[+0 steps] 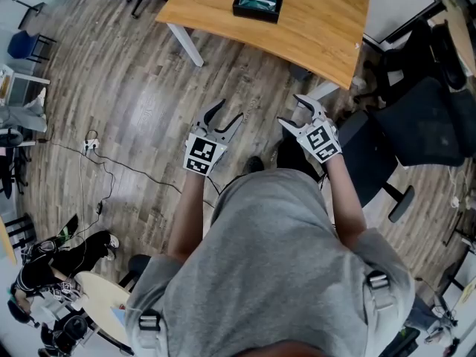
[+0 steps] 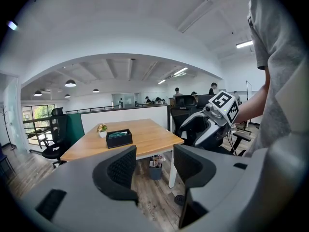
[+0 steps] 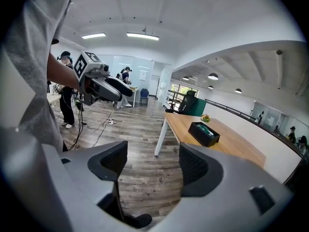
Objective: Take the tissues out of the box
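Our grey shirt (image 1: 282, 274) fills the foreground; beyond it we hold left gripper (image 1: 232, 110) and right gripper (image 1: 291, 110) over the floor (image 1: 149, 103), jaws released — the black tissue box (image 1: 257, 4) sits well off on the bench (image 1: 320, 28).

Right hand-held gripper (image 3: 152, 164) jaws apart, empty; black tissue box (image 3: 203, 134) on wooden table (image 3: 236, 149)

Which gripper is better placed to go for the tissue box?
Right, marginally. Both the right gripper and left gripper are open, empty and short of the table; the tissue box sits about midway ahead, but the table's near edge comes closer on the right.
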{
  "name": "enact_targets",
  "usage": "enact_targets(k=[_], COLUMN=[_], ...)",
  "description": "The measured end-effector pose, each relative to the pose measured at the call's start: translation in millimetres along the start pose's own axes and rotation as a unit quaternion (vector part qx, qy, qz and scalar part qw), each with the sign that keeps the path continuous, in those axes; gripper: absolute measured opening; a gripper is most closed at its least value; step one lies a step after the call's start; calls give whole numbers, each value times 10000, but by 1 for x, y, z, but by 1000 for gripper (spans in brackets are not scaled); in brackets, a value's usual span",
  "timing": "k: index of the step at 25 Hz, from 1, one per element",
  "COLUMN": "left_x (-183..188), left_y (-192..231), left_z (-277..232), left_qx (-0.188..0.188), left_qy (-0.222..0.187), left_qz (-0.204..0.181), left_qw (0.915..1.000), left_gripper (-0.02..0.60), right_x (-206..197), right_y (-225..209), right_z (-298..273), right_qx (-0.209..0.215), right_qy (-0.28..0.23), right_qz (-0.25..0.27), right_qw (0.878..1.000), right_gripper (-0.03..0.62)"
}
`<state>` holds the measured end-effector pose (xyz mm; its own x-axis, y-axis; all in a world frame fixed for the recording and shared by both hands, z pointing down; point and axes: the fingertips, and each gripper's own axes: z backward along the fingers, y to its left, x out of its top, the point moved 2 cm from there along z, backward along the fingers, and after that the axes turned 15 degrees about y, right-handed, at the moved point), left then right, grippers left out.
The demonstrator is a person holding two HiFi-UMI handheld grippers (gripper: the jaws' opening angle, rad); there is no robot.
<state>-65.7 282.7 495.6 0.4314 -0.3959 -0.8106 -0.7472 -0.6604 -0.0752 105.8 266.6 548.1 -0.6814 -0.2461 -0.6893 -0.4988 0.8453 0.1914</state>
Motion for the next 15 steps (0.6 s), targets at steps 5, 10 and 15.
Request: enact_targets(k=[5,10,15], left_x=[-6,-6,-5], left_y=[-2,-2,-5], left_z=[3,10,7], left_qx=[12,42,26], left_qy=[61,26,56], left_qz=[-29,-20,-19], left_qw=[10000,10000,10000], left_gripper=[258,256,256], right_x=[0,3,-7], right_y=[-2,-1,-3], right_z=[0,6,9], right_qx=[-150,-304,-343], right_qy=[11,-43,2], right_qz=[-12,-2,-54], right_qw=[9999,9995,9994], right_gripper=[357,371,373])
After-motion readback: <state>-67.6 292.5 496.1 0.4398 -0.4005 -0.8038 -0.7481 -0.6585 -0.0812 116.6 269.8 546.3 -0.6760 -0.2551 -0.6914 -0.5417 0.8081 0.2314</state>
